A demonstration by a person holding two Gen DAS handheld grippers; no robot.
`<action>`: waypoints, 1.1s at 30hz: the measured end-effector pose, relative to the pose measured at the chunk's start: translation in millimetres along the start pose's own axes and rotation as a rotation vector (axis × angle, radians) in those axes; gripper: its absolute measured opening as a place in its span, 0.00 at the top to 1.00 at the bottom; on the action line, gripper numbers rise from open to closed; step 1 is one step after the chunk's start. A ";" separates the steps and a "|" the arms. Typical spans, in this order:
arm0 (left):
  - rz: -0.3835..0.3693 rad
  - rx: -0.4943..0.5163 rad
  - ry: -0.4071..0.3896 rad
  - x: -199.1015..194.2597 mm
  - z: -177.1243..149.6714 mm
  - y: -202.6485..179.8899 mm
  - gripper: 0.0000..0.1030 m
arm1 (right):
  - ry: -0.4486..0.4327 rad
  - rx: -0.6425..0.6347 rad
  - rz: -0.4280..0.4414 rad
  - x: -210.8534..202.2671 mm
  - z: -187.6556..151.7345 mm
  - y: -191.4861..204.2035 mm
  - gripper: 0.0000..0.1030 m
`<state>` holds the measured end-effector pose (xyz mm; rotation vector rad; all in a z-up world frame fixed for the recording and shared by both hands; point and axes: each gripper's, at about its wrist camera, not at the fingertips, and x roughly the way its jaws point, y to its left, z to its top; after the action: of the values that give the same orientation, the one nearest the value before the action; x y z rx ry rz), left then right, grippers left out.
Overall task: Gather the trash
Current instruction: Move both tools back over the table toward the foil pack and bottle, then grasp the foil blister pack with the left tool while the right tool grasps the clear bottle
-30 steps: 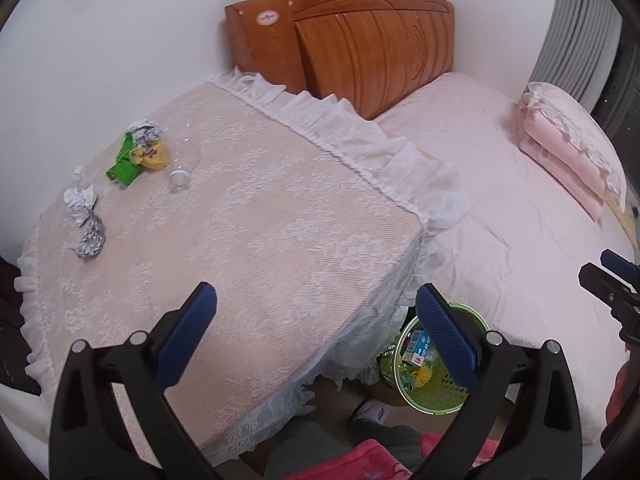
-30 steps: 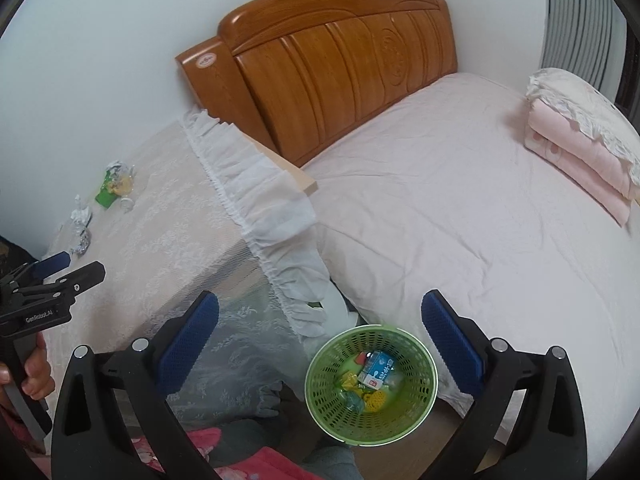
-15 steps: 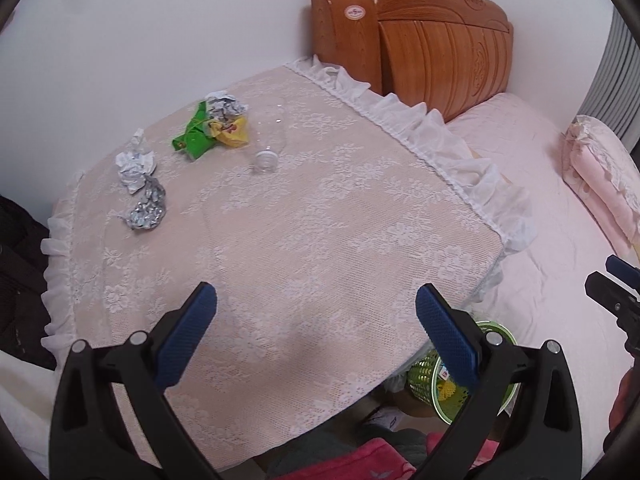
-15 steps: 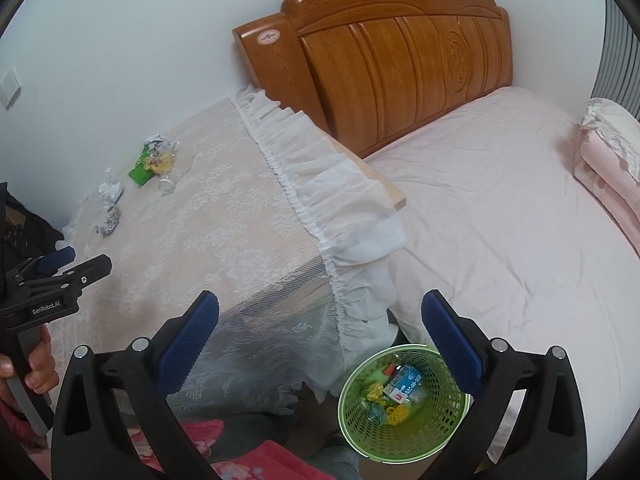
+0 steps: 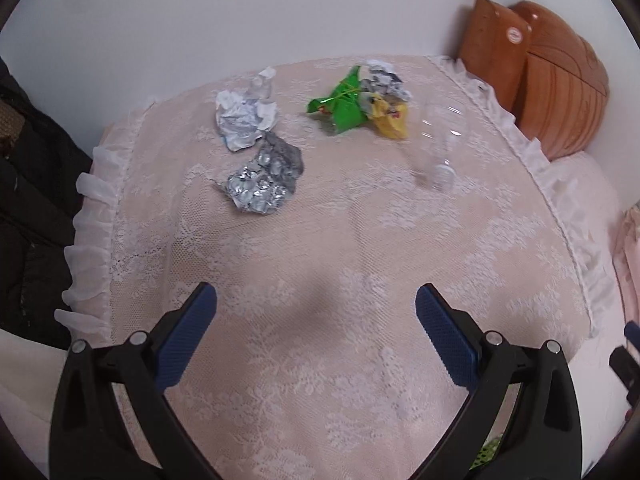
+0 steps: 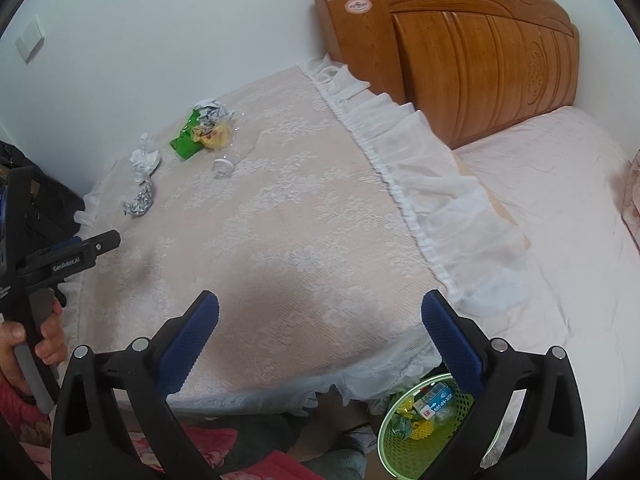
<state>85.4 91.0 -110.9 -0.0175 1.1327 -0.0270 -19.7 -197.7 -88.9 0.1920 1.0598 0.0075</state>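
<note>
Trash lies at the far side of a lace-covered table (image 5: 340, 264): a crumpled foil wrapper (image 5: 262, 182), a crumpled white paper (image 5: 244, 118), a green wrapper (image 5: 344, 104) with a yellow wrapper (image 5: 392, 118) and a grey paper ball (image 5: 382, 78), and a clear plastic bottle (image 5: 438, 140) lying on its side. My left gripper (image 5: 316, 324) is open and empty over the near part of the table. My right gripper (image 6: 320, 332) is open and empty above the table's near edge. A green mesh basket (image 6: 404, 448) holding trash stands on the floor below it.
A bed with a pink sheet (image 6: 560, 240) and a wooden headboard (image 6: 480, 52) lies right of the table. A white wall (image 5: 240, 12) runs behind the table. Dark clothing (image 5: 32, 200) hangs at the left. The left gripper (image 6: 68, 256) shows in the right wrist view.
Both grippers have moved left and forward over the table. The trash now sits nearer and more central in the left wrist view. The basket has slid to the lower edge.
</note>
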 end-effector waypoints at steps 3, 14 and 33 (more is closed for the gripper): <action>0.009 -0.082 0.028 28.0 26.2 16.5 0.07 | 0.030 -0.024 0.014 20.7 16.4 18.1 0.02; 0.042 -0.420 0.120 115.7 87.4 55.2 0.07 | 0.080 -0.083 0.050 72.0 58.7 54.6 0.02; 0.039 -0.517 0.114 124.1 83.9 64.9 0.31 | 0.095 -0.088 0.049 86.7 63.0 54.2 0.02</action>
<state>214.8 152.0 -189.5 -0.4588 1.2276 0.3039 82.1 -145.5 -125.4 0.1386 1.1472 0.1084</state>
